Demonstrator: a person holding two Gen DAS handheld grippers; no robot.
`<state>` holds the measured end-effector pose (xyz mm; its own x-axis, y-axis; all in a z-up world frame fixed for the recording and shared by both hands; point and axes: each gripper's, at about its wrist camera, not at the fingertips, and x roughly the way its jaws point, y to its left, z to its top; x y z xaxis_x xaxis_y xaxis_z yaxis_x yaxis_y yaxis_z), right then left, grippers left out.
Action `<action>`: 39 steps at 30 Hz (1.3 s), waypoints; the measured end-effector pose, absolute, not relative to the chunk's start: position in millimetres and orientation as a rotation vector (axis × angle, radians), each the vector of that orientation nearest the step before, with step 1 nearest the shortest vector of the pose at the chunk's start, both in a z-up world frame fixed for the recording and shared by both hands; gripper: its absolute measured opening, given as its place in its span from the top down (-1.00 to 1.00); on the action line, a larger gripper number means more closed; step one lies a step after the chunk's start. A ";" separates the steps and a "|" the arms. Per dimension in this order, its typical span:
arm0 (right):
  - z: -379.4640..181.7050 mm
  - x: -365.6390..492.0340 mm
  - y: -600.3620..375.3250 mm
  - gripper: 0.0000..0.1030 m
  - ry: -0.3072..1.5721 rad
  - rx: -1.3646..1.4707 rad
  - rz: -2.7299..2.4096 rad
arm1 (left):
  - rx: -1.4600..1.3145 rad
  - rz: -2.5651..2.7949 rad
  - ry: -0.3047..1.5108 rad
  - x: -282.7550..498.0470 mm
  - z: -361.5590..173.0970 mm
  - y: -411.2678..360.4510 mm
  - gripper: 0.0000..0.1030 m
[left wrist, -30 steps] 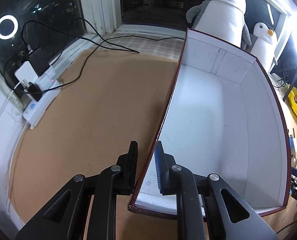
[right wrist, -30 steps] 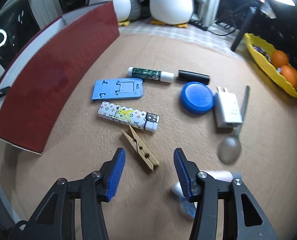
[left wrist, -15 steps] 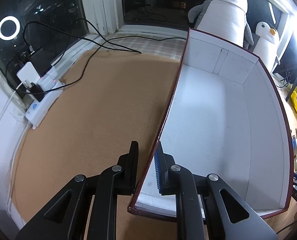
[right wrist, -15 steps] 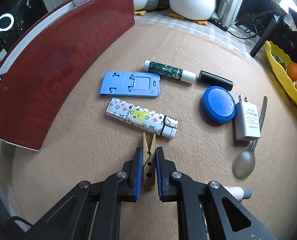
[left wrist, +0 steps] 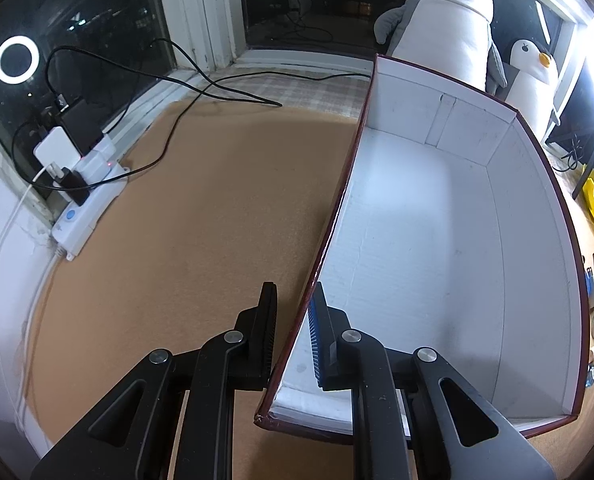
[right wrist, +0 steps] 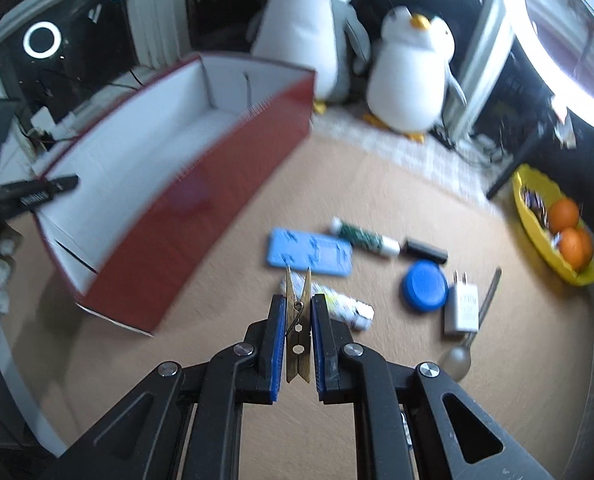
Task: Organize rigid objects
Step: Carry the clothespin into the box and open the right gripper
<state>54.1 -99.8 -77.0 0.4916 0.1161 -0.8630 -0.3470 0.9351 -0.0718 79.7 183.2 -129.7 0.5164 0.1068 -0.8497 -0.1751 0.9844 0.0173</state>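
My left gripper (left wrist: 295,316) is shut on the left wall of the red box (left wrist: 329,232); the box has a white, empty inside. My right gripper (right wrist: 298,320) is shut on a wooden clothespin (right wrist: 297,332) and holds it above the mat. The box also shows in the right wrist view (right wrist: 201,208), up and to the left of the clothespin. On the mat lie a blue phone stand (right wrist: 311,252), a patterned lighter (right wrist: 347,306), a green glue stick (right wrist: 365,237), a black tube (right wrist: 425,251), a blue lid (right wrist: 425,286), a white charger (right wrist: 463,306) and a spoon (right wrist: 473,340).
A yellow tray of oranges (right wrist: 557,236) sits at the right. Two penguin plush toys (right wrist: 411,76) stand behind the box. A power strip with plugs and cables (left wrist: 85,196) lies at the far left by the window. A ring light (right wrist: 557,40) stands at upper right.
My right gripper closed on the clothespin and lifted it off the mat, swinging up and toward the box. My left gripper kept its hold on the box wall.
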 end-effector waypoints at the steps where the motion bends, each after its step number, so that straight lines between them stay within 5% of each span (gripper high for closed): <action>1: -71.4 54.8 -93.6 0.78 1.007 -0.256 0.296 | -0.074 0.169 1.014 79.6 -129.7 183.5 0.73; 19: -37.1 68.8 -13.3 0.78 0.904 -0.302 0.442 | -0.084 0.163 1.012 78.9 -129.8 183.2 0.73; 39: -74.4 89.8 22.5 0.78 0.991 -0.250 0.513 | -0.084 0.163 1.013 78.4 -129.8 182.1 0.73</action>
